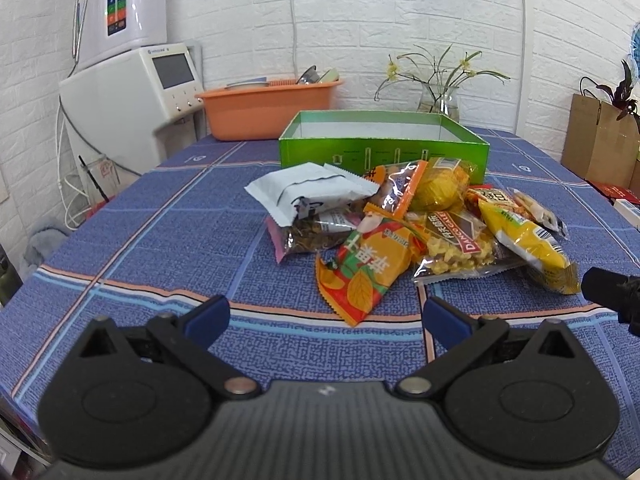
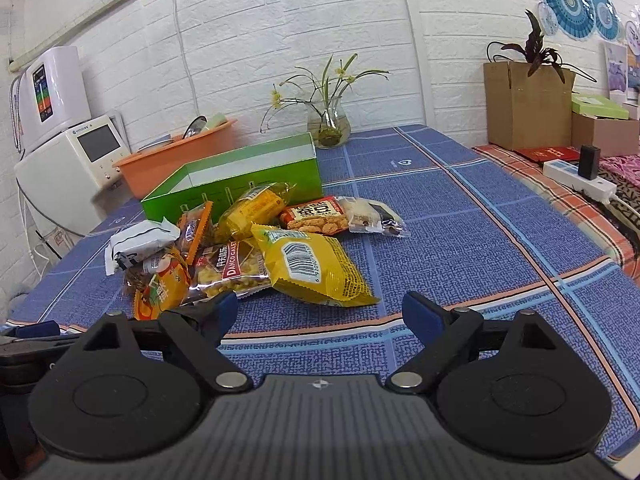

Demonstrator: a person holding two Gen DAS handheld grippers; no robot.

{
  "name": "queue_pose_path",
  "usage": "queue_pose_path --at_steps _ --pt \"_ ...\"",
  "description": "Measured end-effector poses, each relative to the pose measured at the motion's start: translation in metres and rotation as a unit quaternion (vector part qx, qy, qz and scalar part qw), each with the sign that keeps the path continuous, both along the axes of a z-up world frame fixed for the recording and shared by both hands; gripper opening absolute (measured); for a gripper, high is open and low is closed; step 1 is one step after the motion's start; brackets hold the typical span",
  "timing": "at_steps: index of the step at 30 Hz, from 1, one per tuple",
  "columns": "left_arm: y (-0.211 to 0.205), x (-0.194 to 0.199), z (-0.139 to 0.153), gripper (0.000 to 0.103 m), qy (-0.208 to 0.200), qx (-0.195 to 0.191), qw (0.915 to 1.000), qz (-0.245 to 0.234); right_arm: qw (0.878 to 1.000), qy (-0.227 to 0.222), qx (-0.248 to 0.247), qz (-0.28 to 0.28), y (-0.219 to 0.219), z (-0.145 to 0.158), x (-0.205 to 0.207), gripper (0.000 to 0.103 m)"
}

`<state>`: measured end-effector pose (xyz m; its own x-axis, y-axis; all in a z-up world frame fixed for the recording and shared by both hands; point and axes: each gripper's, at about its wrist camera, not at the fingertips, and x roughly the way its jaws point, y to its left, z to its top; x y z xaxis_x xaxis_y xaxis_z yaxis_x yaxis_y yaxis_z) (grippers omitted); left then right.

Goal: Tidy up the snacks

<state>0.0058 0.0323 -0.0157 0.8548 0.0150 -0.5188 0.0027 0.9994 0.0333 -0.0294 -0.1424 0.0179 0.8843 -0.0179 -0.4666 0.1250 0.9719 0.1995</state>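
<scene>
A heap of snack packets lies on the blue tablecloth in front of an open green box (image 1: pixel 384 148) (image 2: pixel 240 184). Nearest the left gripper is an orange-red packet (image 1: pixel 368 272); a white packet (image 1: pixel 312 188) and a clear bag of yellow puffs (image 1: pixel 460 248) lie behind it. My left gripper (image 1: pixel 326 316) is open, just short of the orange-red packet, with nothing between its fingers. My right gripper (image 2: pixel 320 312) is open too, its tips a little short of a yellow packet (image 2: pixel 316 268) with a barcode. The green box looks empty as far as its inside shows.
An orange tub (image 1: pixel 272 108) with dishes stands behind the box, beside white appliances (image 1: pixel 132 92). A glass vase (image 2: pixel 329 126) with flowers stands at the back. A brown cardboard box (image 2: pixel 524 104) and a power strip (image 2: pixel 580 180) lie to the right. The other gripper's tip (image 1: pixel 616 288) shows at the right edge.
</scene>
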Motion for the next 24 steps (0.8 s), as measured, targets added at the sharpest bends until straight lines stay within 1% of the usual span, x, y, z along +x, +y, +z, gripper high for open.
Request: queue_pose_path --at_steps 3,5,6,8,9,11,12,13,14,15,16,17,18,19,20,22,24 --pt "0.008 0.0 0.003 0.103 -0.01 -0.009 0.9999 0.003 1.0 -0.002 0.001 0.006 -0.002 0.001 0.002 0.103" --pt "0.015 0.002 0.005 0.103 -0.023 -0.006 0.9997 0.006 1.0 -0.017 0.002 0.016 -0.008 0.004 0.003 0.103" --pt "0.019 0.003 0.006 0.103 -0.038 -0.003 0.9992 0.008 0.999 -0.032 0.004 0.02 -0.011 0.005 0.003 0.103" --pt "0.026 0.005 0.009 0.103 -0.065 0.003 0.9976 0.024 0.995 -0.089 0.014 0.032 -0.021 0.008 -0.001 0.103" --pt "0.03 0.007 0.011 0.103 -0.079 0.0 0.9963 0.033 0.993 -0.108 0.021 0.033 -0.025 0.01 -0.001 0.103" --pt "0.038 0.008 0.015 0.103 -0.111 -0.024 0.9929 0.033 0.993 -0.109 0.037 0.031 -0.032 0.014 0.004 0.103" --pt "0.043 0.007 0.016 0.103 -0.129 -0.047 0.9903 0.022 0.993 -0.104 0.052 0.033 -0.036 0.015 0.007 0.103" --pt "0.048 0.006 0.016 0.103 -0.142 -0.073 0.987 0.018 0.991 -0.1 0.08 0.034 -0.041 0.014 0.01 0.103" --pt "0.051 0.005 0.015 0.103 -0.148 -0.101 0.9834 0.025 0.989 -0.097 0.107 0.034 -0.045 0.012 0.011 0.103" --pt "0.052 0.004 0.013 0.103 -0.146 -0.12 0.9814 0.033 0.987 -0.091 0.126 0.036 -0.047 0.01 0.013 0.103" --pt "0.053 0.006 0.012 0.103 -0.134 -0.13 0.9818 0.034 0.986 -0.082 0.138 0.038 -0.048 0.007 0.014 0.103" --pt "0.053 0.01 0.012 0.103 -0.113 -0.13 0.9845 0.034 0.986 -0.073 0.144 0.037 -0.048 0.005 0.016 0.103" --pt "0.051 0.014 0.013 0.103 -0.09 -0.118 0.9884 0.034 0.987 -0.062 0.143 0.031 -0.046 0.004 0.016 0.103" --pt "0.047 0.018 0.013 0.103 -0.073 -0.098 0.9919 0.035 0.989 -0.048 0.135 0.025 -0.043 0.004 0.016 0.103" --pt "0.044 0.019 0.013 0.103 -0.071 -0.079 0.9936 0.038 0.991 -0.036 0.123 0.022 -0.039 0.004 0.018 0.103" --pt "0.039 0.014 0.012 0.103 -0.082 -0.053 0.9935 0.058 0.995 -0.031 0.093 0.025 -0.032 0.003 0.017 0.103" --pt "0.038 0.01 0.013 0.103 -0.091 -0.056 0.9919 0.068 0.997 -0.031 0.062 0.02 -0.024 0.002 0.014 0.103"
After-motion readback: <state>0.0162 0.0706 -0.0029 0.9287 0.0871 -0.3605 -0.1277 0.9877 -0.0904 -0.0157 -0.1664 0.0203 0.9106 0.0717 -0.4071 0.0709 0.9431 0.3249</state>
